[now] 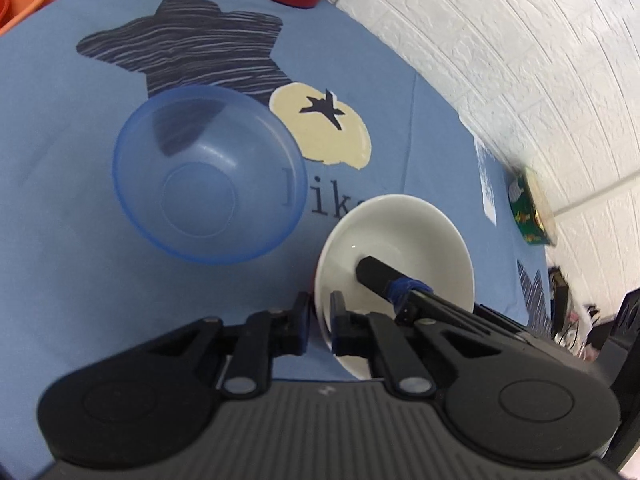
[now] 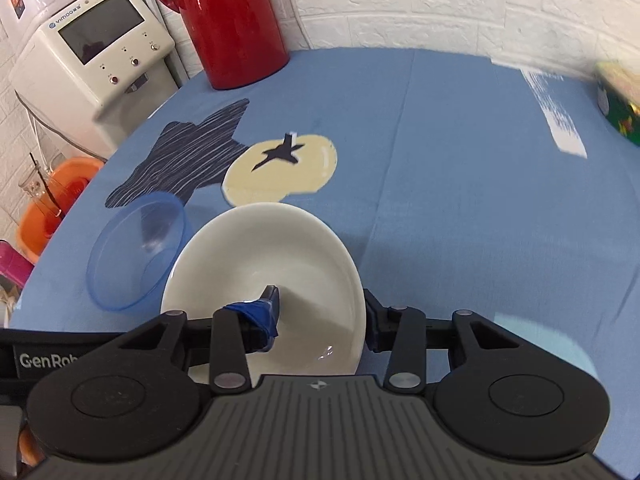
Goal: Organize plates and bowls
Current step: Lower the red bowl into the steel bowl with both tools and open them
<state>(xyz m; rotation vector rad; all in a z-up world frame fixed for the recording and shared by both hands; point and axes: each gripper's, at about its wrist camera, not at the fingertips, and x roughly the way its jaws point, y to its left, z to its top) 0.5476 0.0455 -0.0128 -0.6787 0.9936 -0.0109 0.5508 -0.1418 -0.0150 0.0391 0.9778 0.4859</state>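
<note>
white bowl (image 2: 272,248): glossy ceramic | blue bowl (image 1: 208,180): translucent plastic | tablecloth (image 2: 460,200): matt cloth

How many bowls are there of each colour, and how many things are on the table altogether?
Blue bowls: 1
White bowls: 1, with both grippers' fingers at its rim
Red jugs: 1
Green boxes: 1
White papers: 1
Total on the table: 5

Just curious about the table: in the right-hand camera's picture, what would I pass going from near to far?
White bowl → cream patch on the cloth → red jug → brick wall.
</note>
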